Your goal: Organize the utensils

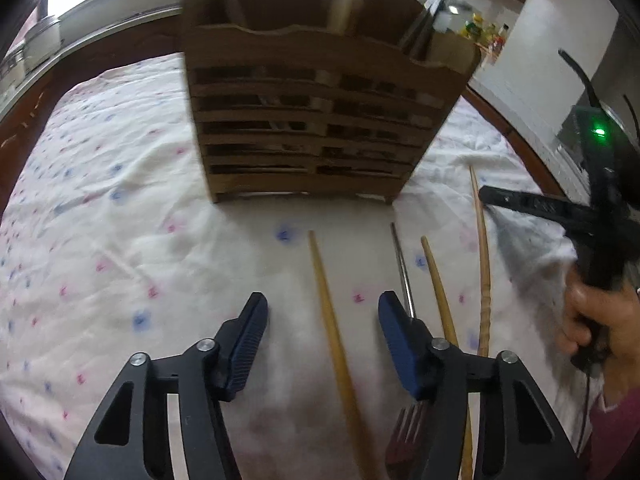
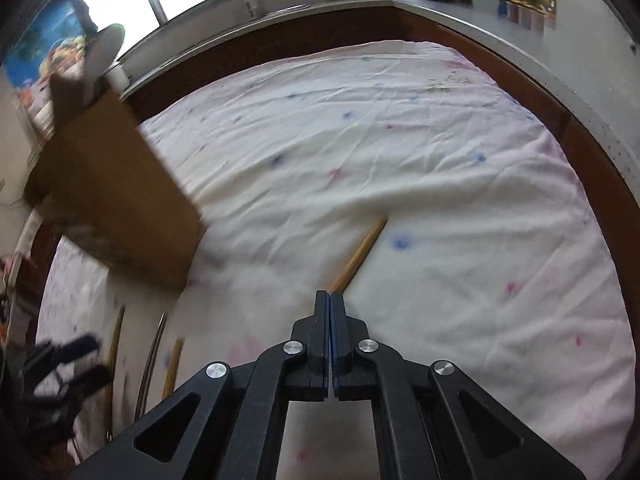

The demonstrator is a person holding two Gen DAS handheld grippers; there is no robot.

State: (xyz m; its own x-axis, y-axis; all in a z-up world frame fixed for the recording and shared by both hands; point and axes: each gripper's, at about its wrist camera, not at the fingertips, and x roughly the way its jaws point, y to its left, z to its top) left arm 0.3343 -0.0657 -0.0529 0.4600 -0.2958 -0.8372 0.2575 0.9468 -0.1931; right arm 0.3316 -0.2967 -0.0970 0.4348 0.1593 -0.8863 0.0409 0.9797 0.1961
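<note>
You were partway through. The slatted brown wooden utensil holder (image 1: 312, 120) stood upright on the white cloth with small pink and blue prints (image 1: 120, 220), and it already held a few pieces: a pale handle and some dark metal ones rose above its rim. Several pieces still lay loose on the cloth in front of it: a long wooden chopstick (image 1: 332, 320), a thin metal rod (image 1: 402, 268), two more wooden sticks and a metal fork (image 1: 406, 436). Your left gripper (image 1: 322, 332) was released, its jaws standing apart on either side of the long chopstick without pressing it. Your right gripper (image 2: 330, 312) was clenched on the end of another wooden chopstick (image 2: 360, 256) that lay on the cloth.
</note>
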